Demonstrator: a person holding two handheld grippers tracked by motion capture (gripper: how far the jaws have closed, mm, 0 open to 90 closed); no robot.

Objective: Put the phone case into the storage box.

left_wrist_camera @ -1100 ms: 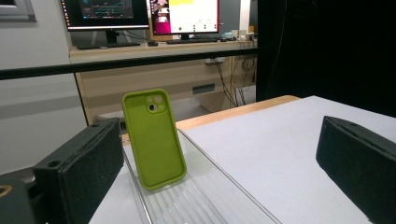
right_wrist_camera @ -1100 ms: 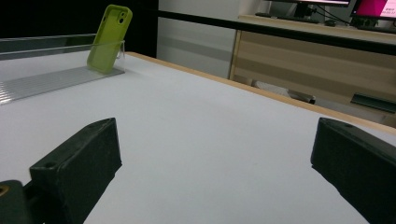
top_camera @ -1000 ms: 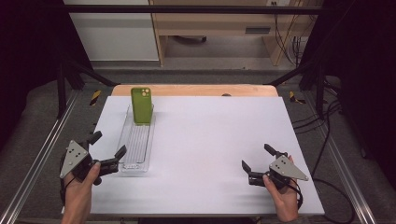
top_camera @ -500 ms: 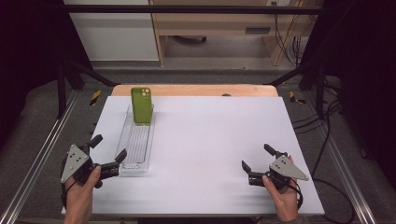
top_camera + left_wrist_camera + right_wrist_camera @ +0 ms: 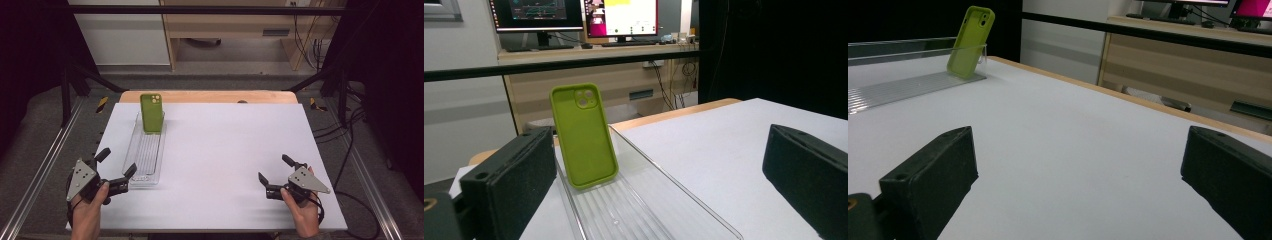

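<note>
Near the tabletop's front-left corner, the left tool (image 5: 116, 169) sits with jaws spread wide, holding nothing, just beside the near end of a clear tray (image 5: 145, 150). Green phone case (image 5: 151, 113) leans upright at the tray's far end. Right tool (image 5: 274, 173) also spread, front-right.

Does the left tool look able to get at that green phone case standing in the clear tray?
Probably yes: the left tool is open at the tray's near end, and nothing stands between it and the case.
</note>
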